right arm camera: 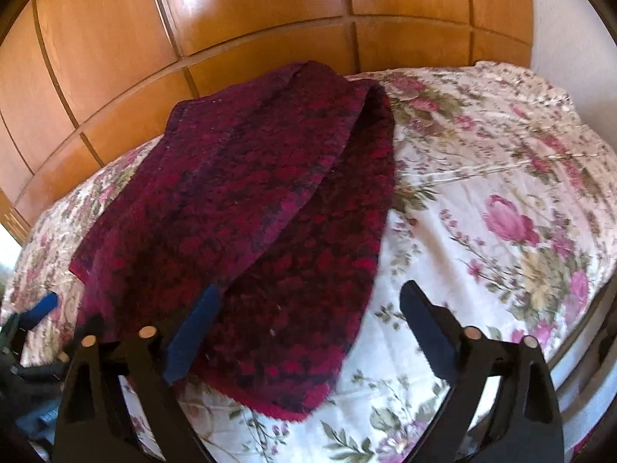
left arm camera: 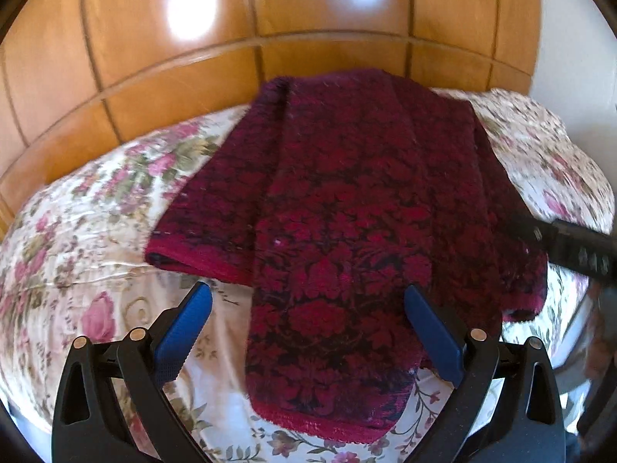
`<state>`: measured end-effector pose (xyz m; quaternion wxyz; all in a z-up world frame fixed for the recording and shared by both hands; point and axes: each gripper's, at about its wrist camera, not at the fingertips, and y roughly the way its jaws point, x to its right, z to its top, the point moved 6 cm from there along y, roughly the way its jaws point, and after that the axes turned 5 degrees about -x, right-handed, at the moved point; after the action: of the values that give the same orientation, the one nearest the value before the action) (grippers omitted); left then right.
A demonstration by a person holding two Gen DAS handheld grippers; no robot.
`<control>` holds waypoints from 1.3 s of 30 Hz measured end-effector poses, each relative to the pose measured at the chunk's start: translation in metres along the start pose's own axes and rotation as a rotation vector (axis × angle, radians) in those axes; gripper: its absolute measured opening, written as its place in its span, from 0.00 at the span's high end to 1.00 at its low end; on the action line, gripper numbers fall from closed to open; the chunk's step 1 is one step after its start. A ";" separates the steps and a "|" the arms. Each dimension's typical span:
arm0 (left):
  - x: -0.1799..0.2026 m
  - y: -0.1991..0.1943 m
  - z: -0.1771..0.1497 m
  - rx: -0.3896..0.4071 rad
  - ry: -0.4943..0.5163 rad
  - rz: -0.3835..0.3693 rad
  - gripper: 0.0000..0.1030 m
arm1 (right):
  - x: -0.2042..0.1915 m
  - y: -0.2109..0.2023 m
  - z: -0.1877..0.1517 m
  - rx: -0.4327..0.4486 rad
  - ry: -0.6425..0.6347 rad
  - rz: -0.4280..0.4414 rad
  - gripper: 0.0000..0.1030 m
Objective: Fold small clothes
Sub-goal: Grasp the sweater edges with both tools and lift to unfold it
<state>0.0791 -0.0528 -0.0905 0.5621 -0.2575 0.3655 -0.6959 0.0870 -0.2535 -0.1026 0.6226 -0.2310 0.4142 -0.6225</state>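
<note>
A dark red patterned towel (left arm camera: 347, 212) lies folded lengthwise in overlapping layers on the floral bedspread (left arm camera: 85, 239). My left gripper (left arm camera: 308, 293) is open, its blue pads either side of the towel's near end, just above it and holding nothing. In the right wrist view the towel (right arm camera: 250, 212) lies left of centre. My right gripper (right arm camera: 308, 293) is open over the towel's near right edge, its left pad (right arm camera: 193, 332) against the cloth. The right gripper's black body also shows in the left wrist view (left arm camera: 578, 250) at the towel's right edge.
A glossy wooden panelled headboard (left arm camera: 270, 19) rises behind the bed. A white wall (right arm camera: 570, 19) stands at the far right. The bed's edge (right arm camera: 586, 347) drops off at the lower right. The left gripper's blue pad (right arm camera: 38, 312) shows at the far left.
</note>
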 end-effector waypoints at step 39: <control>-0.238 0.032 0.149 0.110 -0.367 0.127 0.86 | 0.117 -0.020 0.149 0.215 -0.239 -0.500 0.90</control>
<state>0.2687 0.1420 -0.0138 0.6752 -0.3254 0.2340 -0.6193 0.1813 -0.4028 -0.0306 0.5151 -0.3303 0.1996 -0.7653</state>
